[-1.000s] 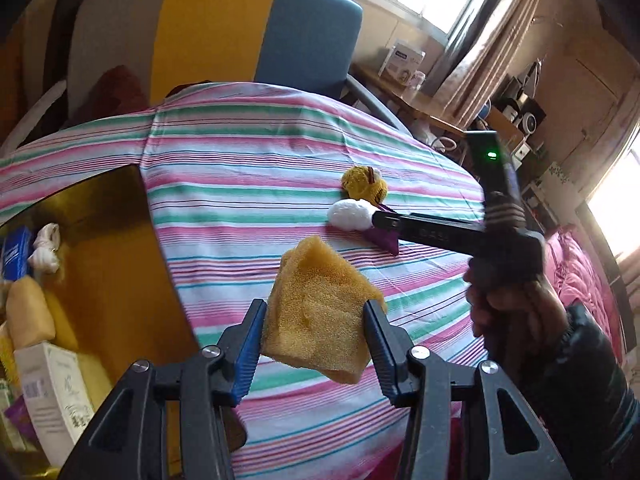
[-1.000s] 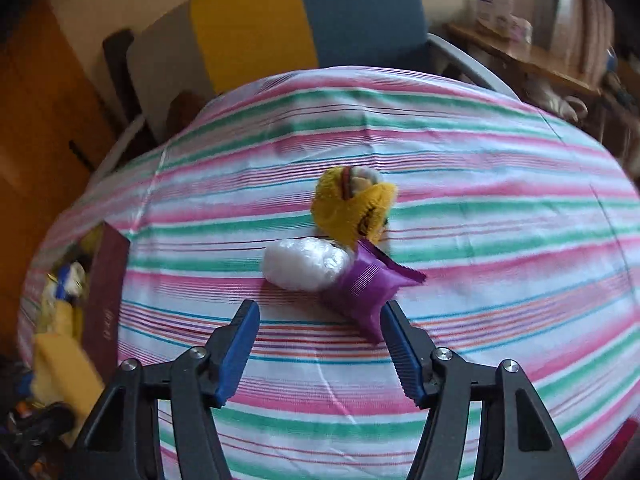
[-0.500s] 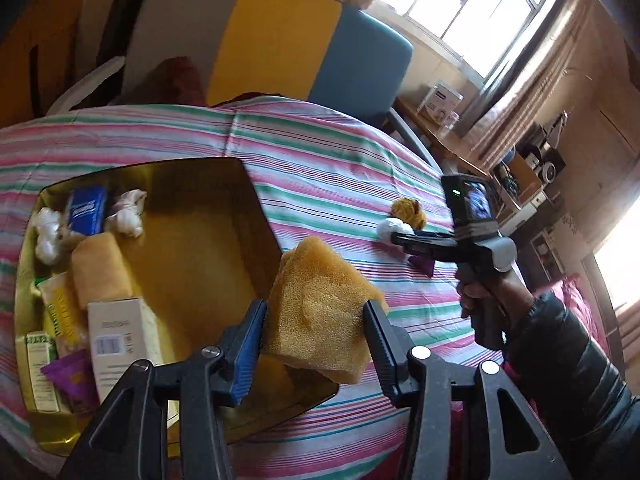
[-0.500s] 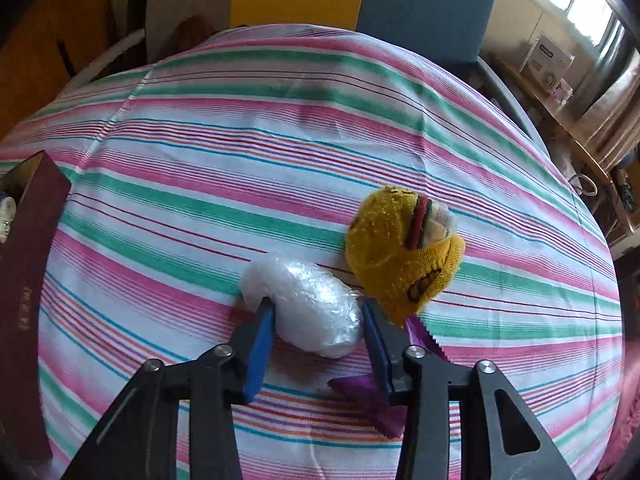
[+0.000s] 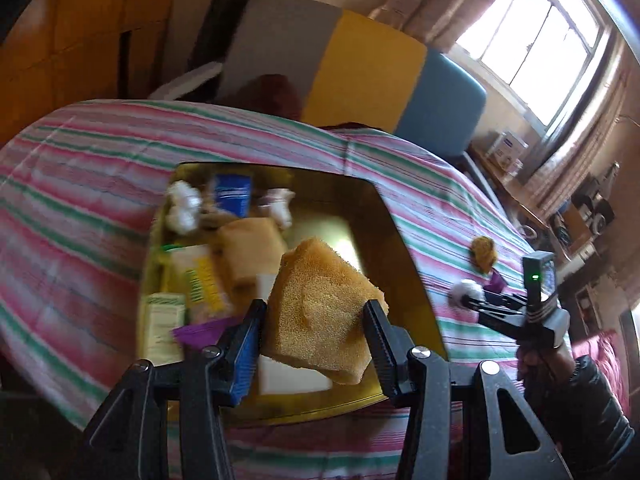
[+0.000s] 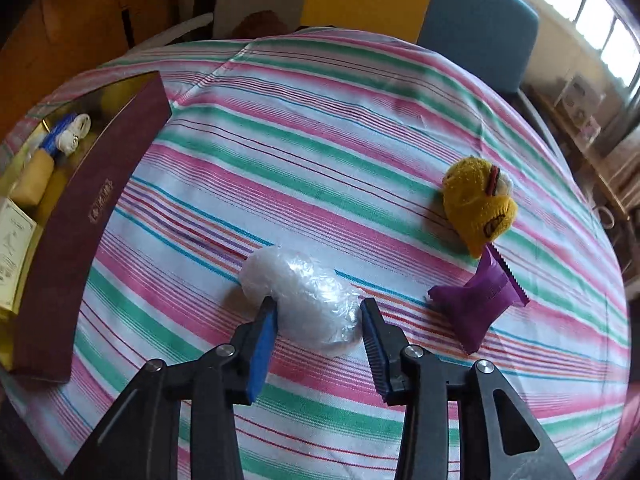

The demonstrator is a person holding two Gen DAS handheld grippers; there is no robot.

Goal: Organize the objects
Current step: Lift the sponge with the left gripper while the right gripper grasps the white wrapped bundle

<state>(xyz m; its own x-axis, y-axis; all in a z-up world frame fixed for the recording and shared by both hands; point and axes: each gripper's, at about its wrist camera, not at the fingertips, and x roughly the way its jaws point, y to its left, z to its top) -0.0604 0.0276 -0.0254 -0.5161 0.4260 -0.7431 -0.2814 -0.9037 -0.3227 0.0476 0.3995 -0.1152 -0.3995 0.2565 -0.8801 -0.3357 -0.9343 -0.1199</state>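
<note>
Left gripper [image 5: 314,330] pinching porous sponge [image 5: 320,316] | right gripper [image 6: 318,330] pinching crinkly plastic-wrapped lump [image 6: 304,298]

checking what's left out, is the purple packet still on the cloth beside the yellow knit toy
Yes, the purple packet lies on the striped cloth just below the yellow knit toy.

Your daylight comes from the window [image 5: 536,36] at upper right, blown out to white in both views. In your left wrist view the striped table [image 5: 80,184] and the things in the gold box [image 5: 412,280] are smeared by motion blur, while the sponge [image 5: 320,312] stays sharp; a pale glare patch sits on the box floor. Your right wrist view is crisp, with soft shadows under the white bundle [image 6: 304,296]. Both views bow strongly and darken at the corners.
</note>
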